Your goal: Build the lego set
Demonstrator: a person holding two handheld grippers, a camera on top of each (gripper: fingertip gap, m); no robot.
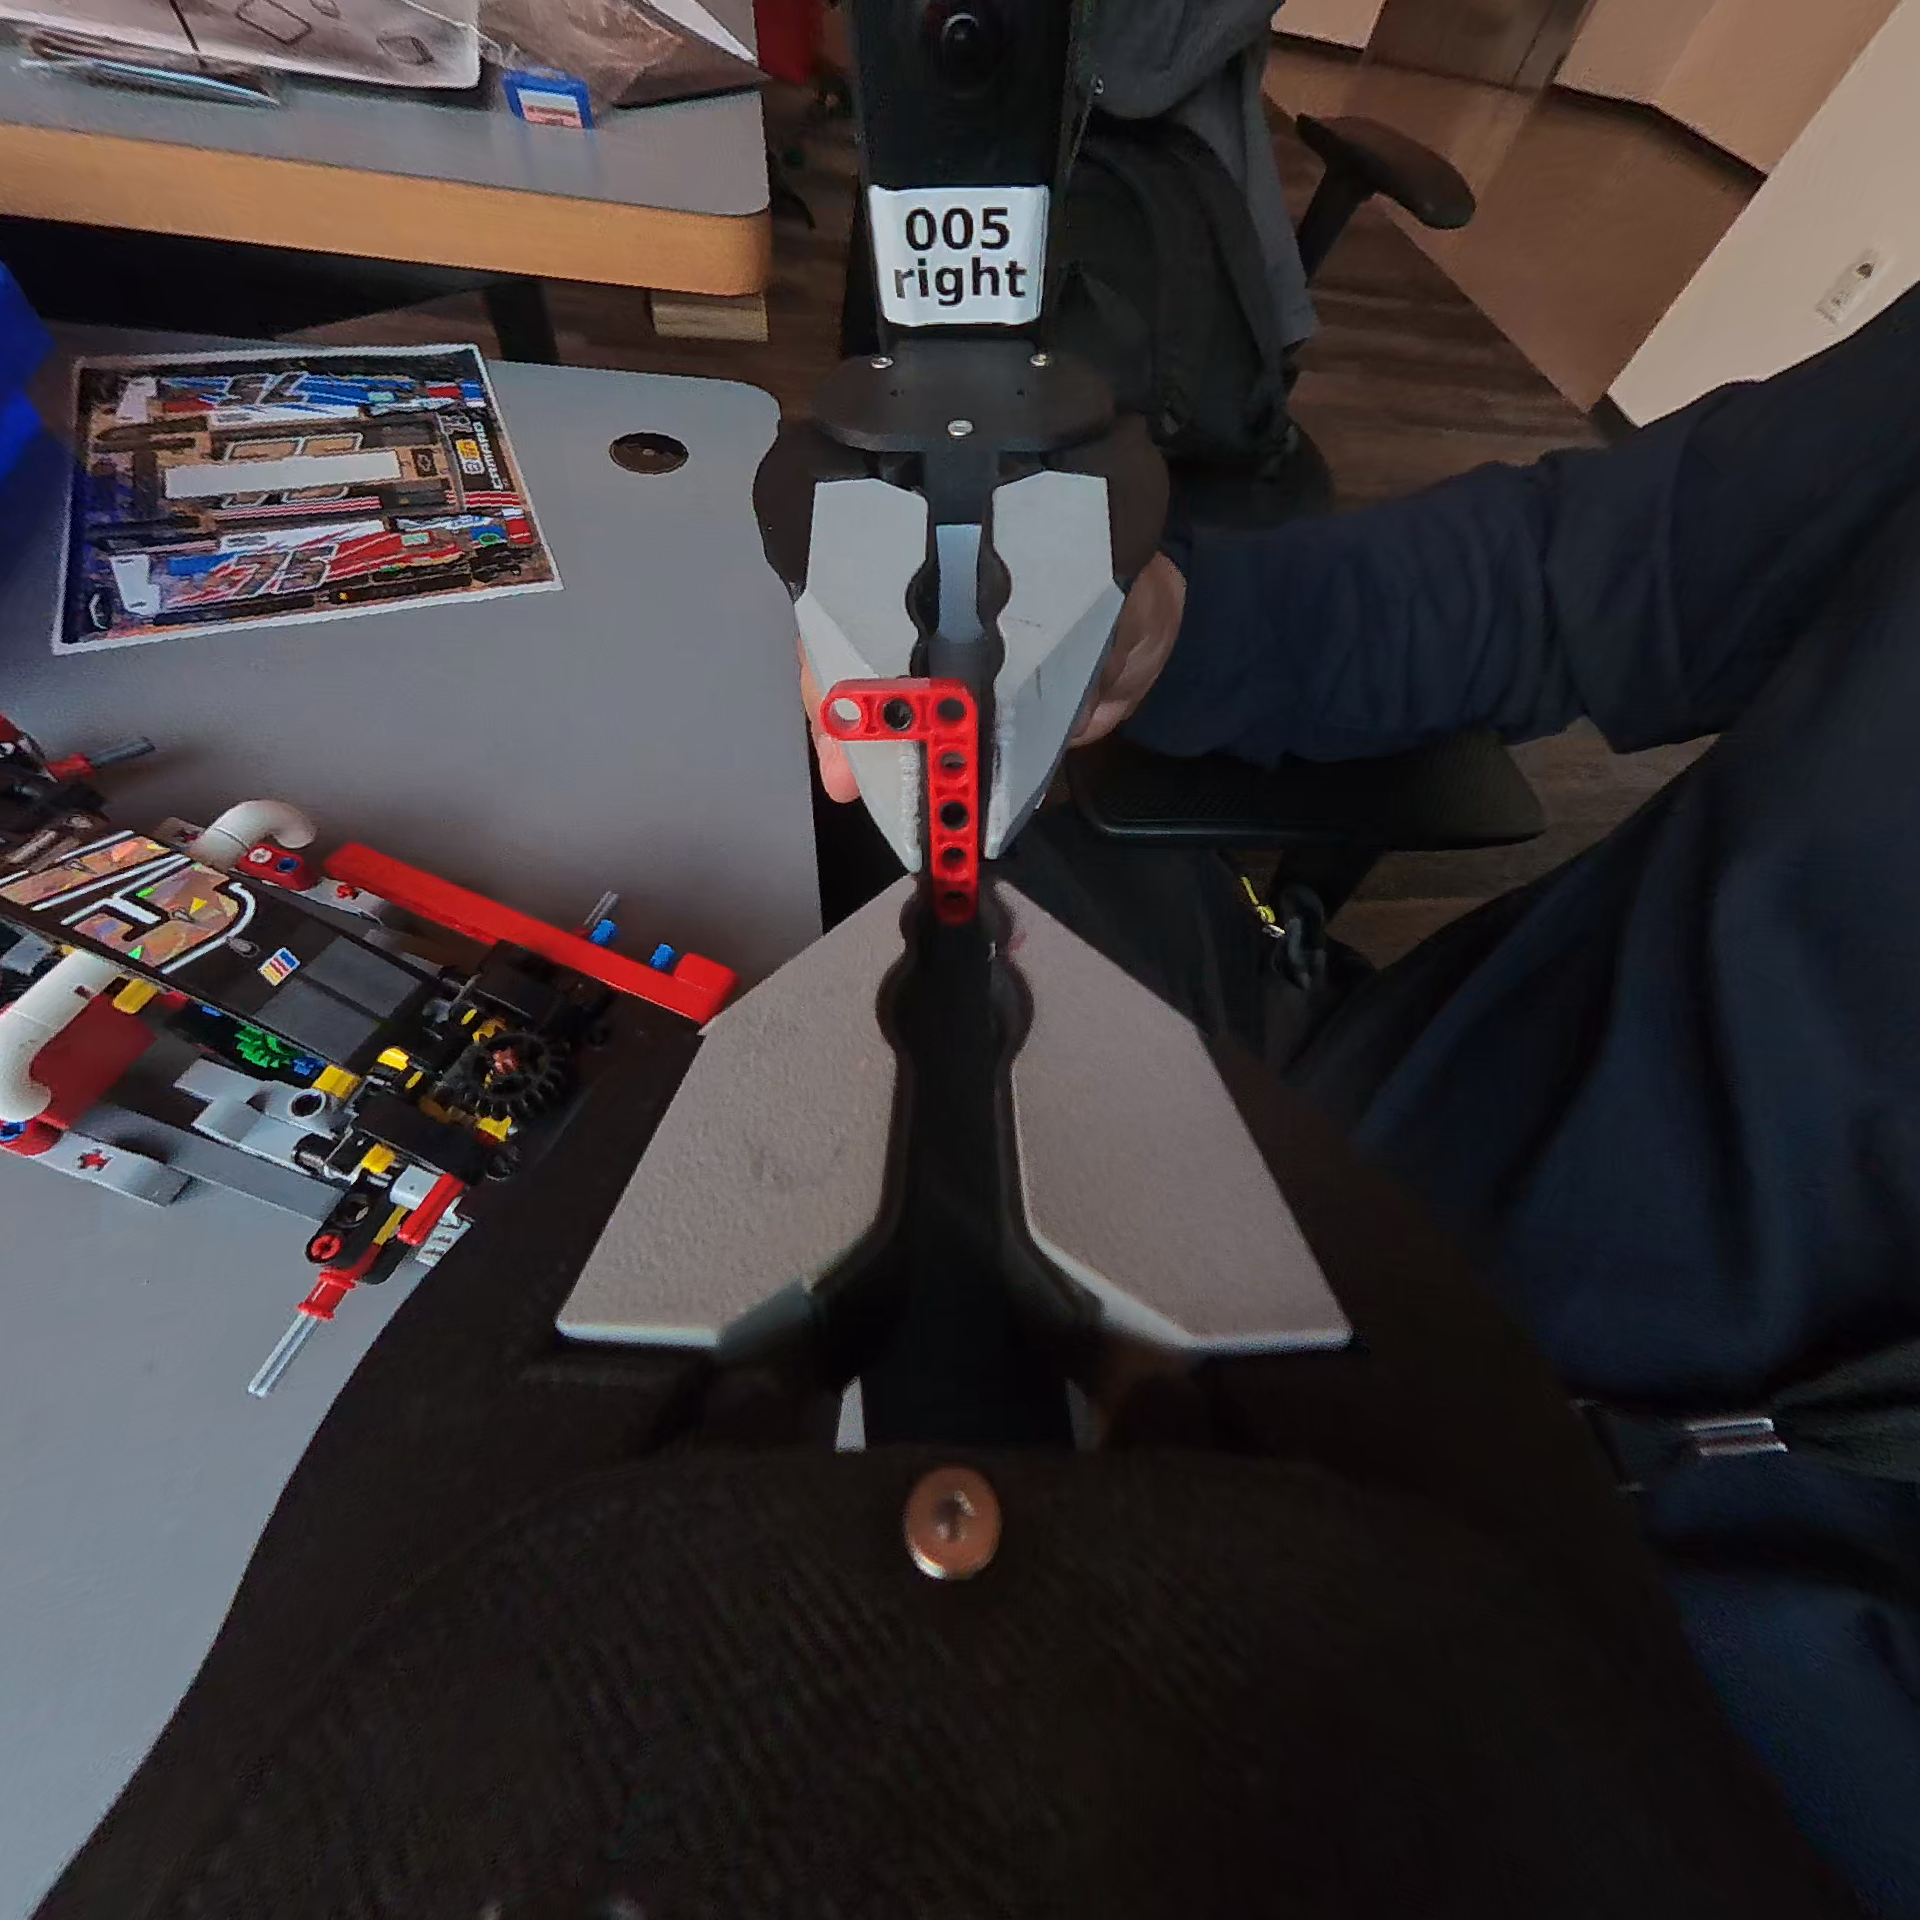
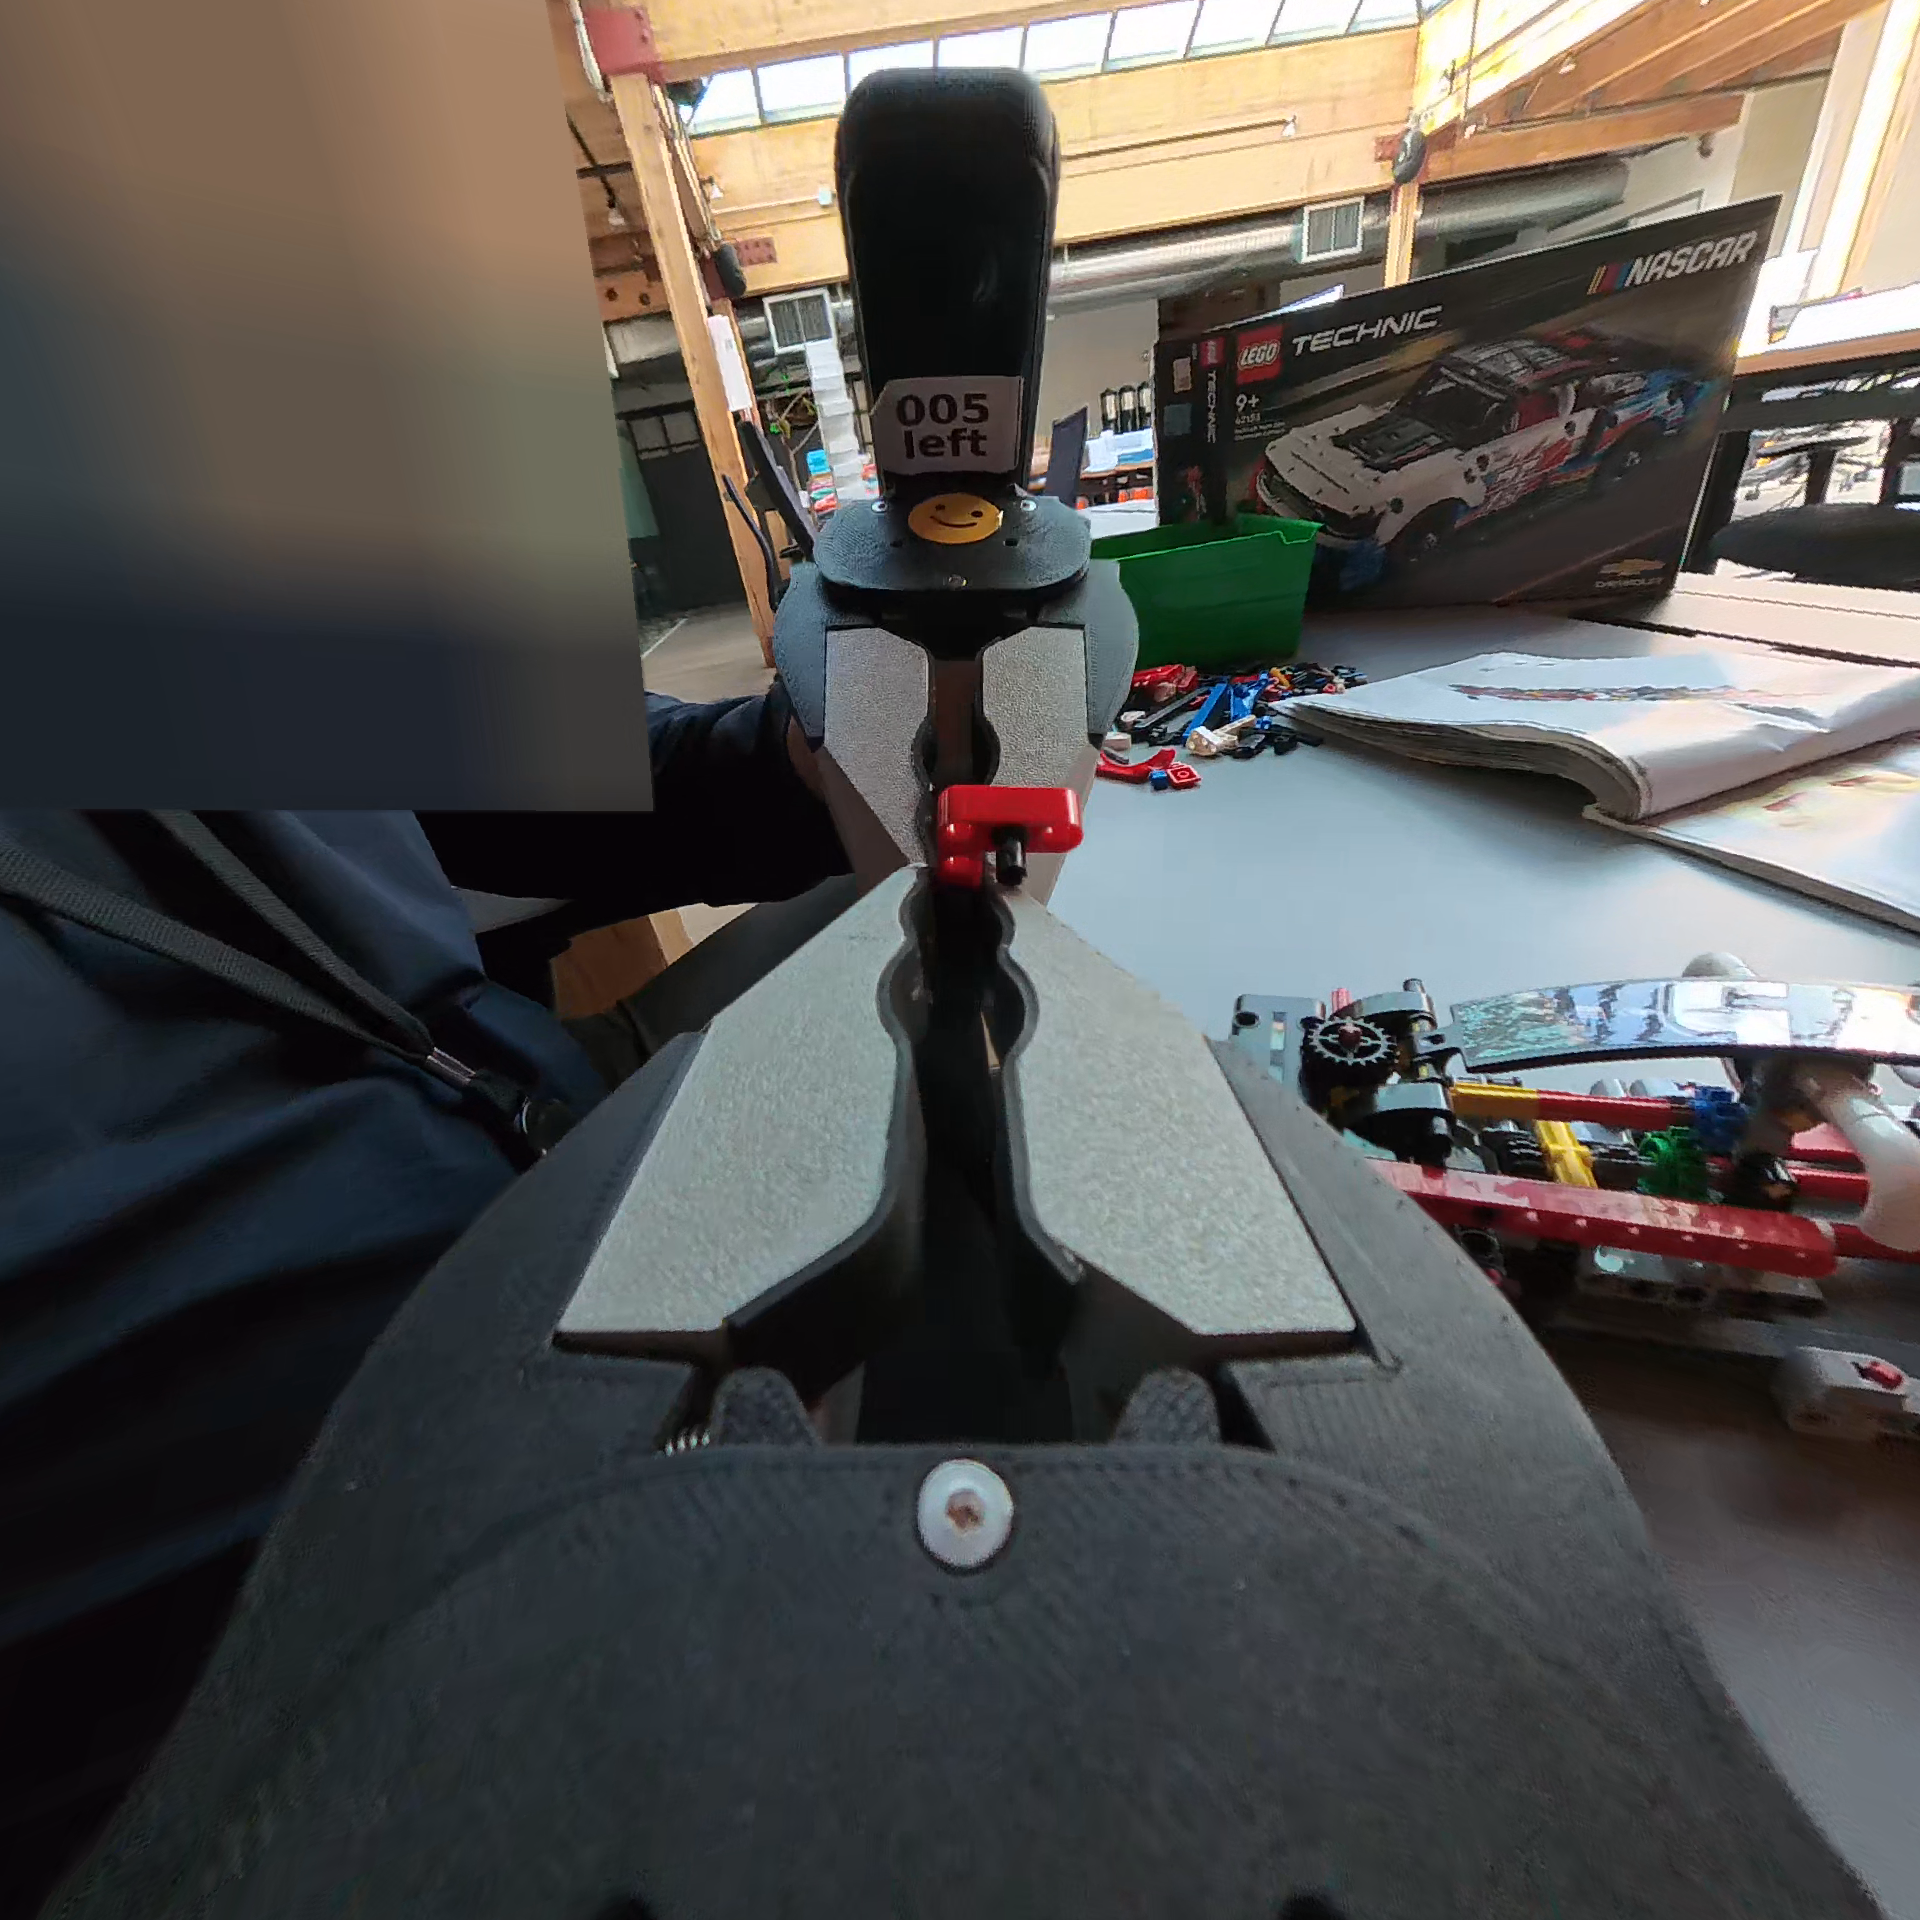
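Here both grippers pinch a red L-beam (image 1: 951, 800) beyond the table edge (image 1: 805, 665)

The two grippers face each other tip to tip just off the table (image 1: 665, 665) edge, the left gripper (image 1: 954, 914) and right gripper (image 2: 961, 883) both closed on one L-shaped beam (image 1: 951, 790) between them. On the table, near that edge, lies a part-built model car (image 1: 291, 1039). Behind it lies a sticker sheet (image 1: 301, 488). Farther along the table lie an open booklet (image 2: 1621, 727) and loose parts (image 2: 1236, 707), with a bin (image 2: 1205, 592) and a box (image 2: 1455, 416) behind them.
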